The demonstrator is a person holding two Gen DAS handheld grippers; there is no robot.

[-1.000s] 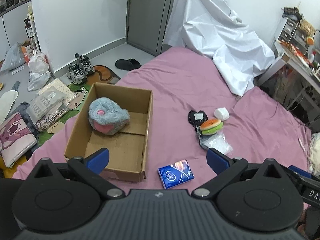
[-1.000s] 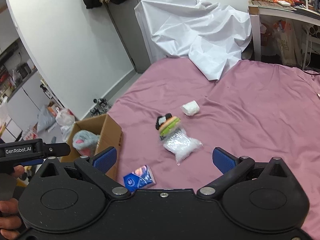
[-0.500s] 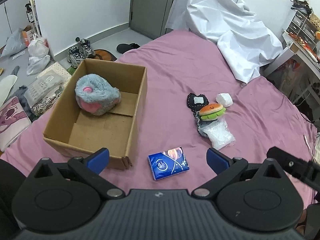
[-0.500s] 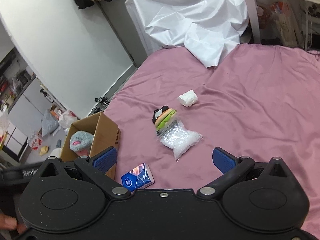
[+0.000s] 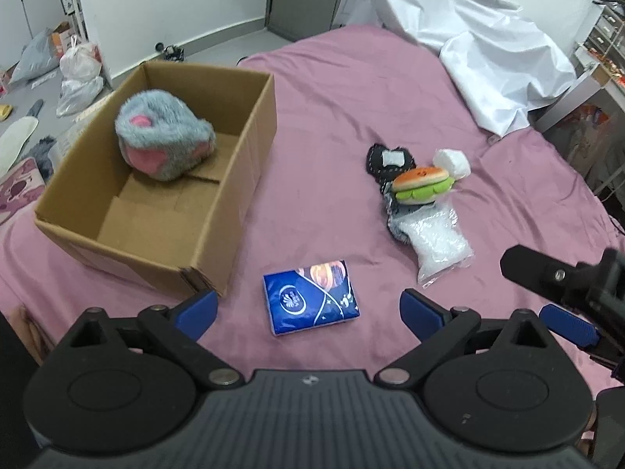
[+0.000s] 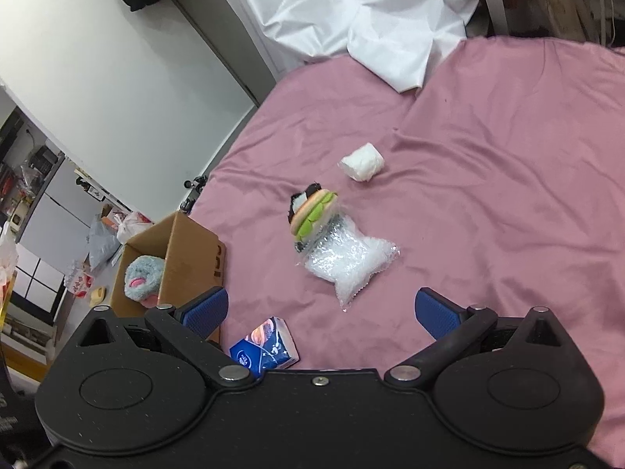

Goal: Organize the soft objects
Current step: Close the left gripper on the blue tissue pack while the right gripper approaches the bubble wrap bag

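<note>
We hover both grippers over the pink bed (image 5: 336,90), jaws of the left gripper (image 5: 308,308) and right gripper (image 6: 320,310) spread wide and empty, with the blue tissue pack (image 5: 310,295) lying just ahead of the left one, beside the cardboard box (image 5: 234,195). The grey plush (image 5: 164,138) already sits in the box, so we judge the pickup of the next soft item is in hand. Next we should lower the left jaws around the pack's sides and close gently, while the burger toy (image 6: 312,215), bead bag (image 6: 347,260) and white wad (image 6: 362,163) wait further out.

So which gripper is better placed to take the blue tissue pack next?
Probably the left gripper: the tissue pack lies between its open jaws, beside the box.
</note>
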